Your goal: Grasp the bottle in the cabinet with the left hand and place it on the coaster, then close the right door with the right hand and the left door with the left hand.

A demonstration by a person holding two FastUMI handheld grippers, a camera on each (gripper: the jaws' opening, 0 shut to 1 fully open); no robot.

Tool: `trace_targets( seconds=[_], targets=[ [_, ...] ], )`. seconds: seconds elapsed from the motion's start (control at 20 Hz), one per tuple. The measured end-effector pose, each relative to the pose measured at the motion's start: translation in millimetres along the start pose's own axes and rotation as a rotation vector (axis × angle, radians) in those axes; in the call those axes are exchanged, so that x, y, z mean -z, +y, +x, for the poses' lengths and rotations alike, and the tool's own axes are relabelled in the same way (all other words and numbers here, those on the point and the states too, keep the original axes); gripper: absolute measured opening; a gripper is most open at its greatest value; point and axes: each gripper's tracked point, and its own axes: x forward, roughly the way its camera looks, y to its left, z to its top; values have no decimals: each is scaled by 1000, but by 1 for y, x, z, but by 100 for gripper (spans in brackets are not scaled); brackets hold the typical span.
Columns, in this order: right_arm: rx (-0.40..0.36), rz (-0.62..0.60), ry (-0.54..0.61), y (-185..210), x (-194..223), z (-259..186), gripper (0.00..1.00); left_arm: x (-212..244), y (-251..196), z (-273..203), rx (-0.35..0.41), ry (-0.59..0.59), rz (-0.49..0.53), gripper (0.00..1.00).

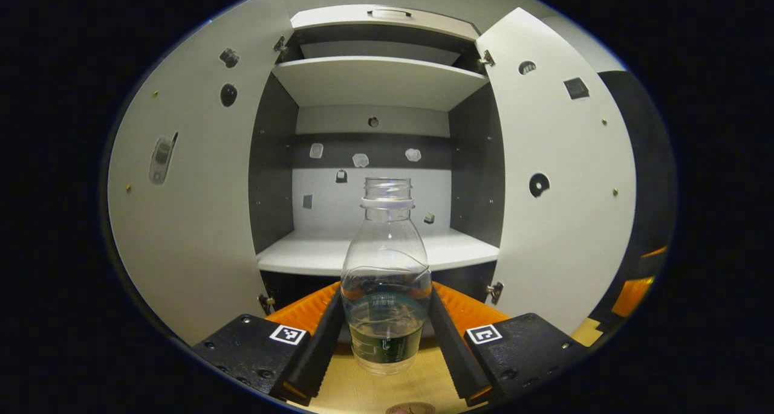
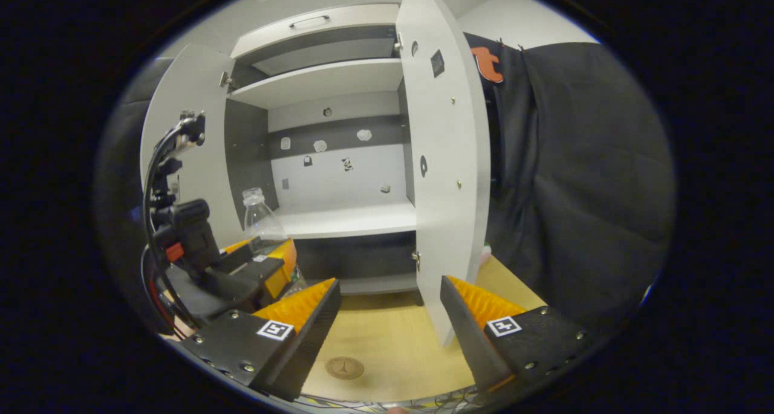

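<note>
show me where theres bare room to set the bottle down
Bare tabletop lies between the cabinet base and the coaster, bordered by the right door. The lower shelf is bare too. It is crowded on the left, where the left gripper holds the bottle beside the left door.

Left tool (image 1: pixel 386 332) clamped on something, right tool (image 2: pixel 387 308) spread wide, level.

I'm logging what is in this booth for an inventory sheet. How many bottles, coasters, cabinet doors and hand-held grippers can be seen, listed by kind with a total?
Bottle: 1
Coaster: 1
Cabinet doors: 2, the left door and the right door, both open
Hand-held grippers: 2, the left hand-held gripper and the right hand-held gripper
Total: 6
</note>
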Motion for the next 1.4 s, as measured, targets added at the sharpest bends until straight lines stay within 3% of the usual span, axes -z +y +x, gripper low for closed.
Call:
trace_targets(
  seconds=[0.35,0.65,0.95,1.4],
  targets=[
    [23,-15,88,-17,39,-15,100,110,-27,-32,43,149,-11,82],
    [31,-42,221,-27,98,-17,100,184,-40,-50,80,187,-3,82],
    [32,-42,283,-31,124,-22,100,213,-49,-46,116,193,22,82],
    [39,-42,330,-38,138,-21,100,229,-46,-41,83,240,-9,82]
  ],
)
